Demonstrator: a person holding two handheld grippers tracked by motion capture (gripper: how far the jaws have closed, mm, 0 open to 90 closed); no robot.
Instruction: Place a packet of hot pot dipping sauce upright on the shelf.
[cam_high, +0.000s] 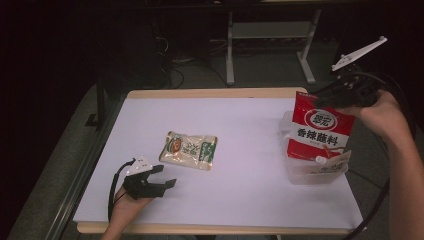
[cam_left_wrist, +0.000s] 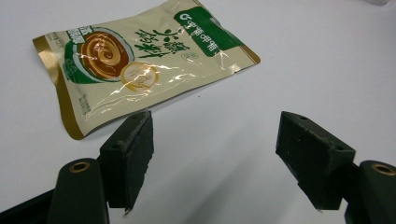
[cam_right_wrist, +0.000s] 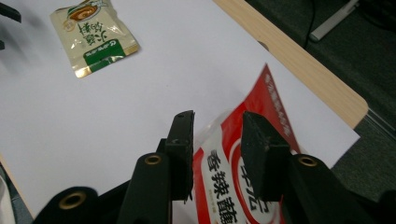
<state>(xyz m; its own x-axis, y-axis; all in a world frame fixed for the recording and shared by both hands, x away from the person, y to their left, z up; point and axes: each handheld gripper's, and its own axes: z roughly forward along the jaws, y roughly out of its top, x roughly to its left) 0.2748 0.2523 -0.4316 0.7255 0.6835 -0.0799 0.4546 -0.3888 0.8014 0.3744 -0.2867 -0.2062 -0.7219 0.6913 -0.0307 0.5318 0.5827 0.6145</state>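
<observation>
A red sauce packet (cam_high: 320, 127) with white lettering stands upright in a clear plastic bin (cam_high: 304, 176) at the table's right side. My right gripper (cam_high: 334, 95) hovers at the packet's top right corner. In the right gripper view its jaws (cam_right_wrist: 217, 119) stand apart above the red packet (cam_right_wrist: 275, 102), and the pads do not press on it. A beige and green seasoning packet (cam_high: 189, 150) lies flat near the table's middle left. My left gripper (cam_high: 162, 176) rests open on the table just in front of it, and the beige packet (cam_left_wrist: 140, 60) lies beyond its empty jaws (cam_left_wrist: 215, 126).
A smaller beige packet (cam_high: 332, 162) leans in the bin below the red one. The white table top (cam_high: 240, 125) has a wooden rim (cam_right_wrist: 299, 65). Metal desk legs (cam_high: 230, 50) and cables stand on the dark floor behind the table.
</observation>
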